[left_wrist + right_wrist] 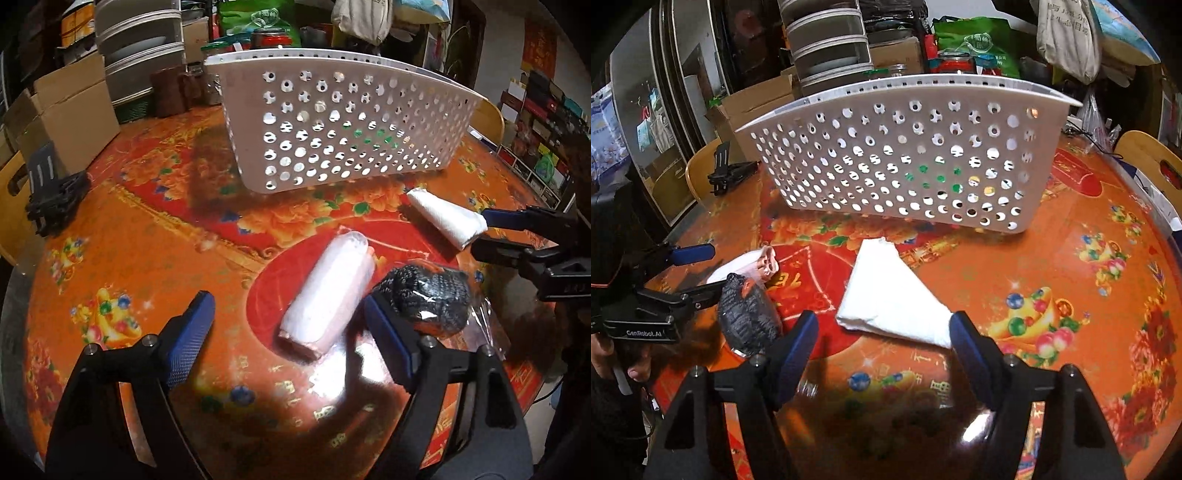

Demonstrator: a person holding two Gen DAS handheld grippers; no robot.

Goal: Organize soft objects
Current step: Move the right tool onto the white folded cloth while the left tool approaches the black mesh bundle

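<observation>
A white perforated basket [343, 122] stands on the red-orange tablecloth, also in the right wrist view [905, 155]. A pink-white rolled towel [328, 295] lies between the fingers of my open left gripper [291, 332]; its end shows in the right wrist view [764, 262]. A black knitted bundle in clear wrap [428, 295] lies beside the left gripper's right finger, and shows in the right wrist view [746, 317]. A white folded cloth [890, 295] lies just ahead of my open right gripper [882, 332], its near corner at the right finger. It also shows in the left wrist view [443, 218].
Cardboard boxes [70, 114], stacked grey drawers [140, 48], jars and bags crowd the table's far side. A black clamp-like object [55, 195] lies at the left edge. A wooden chair back [1145, 155] stands at the right.
</observation>
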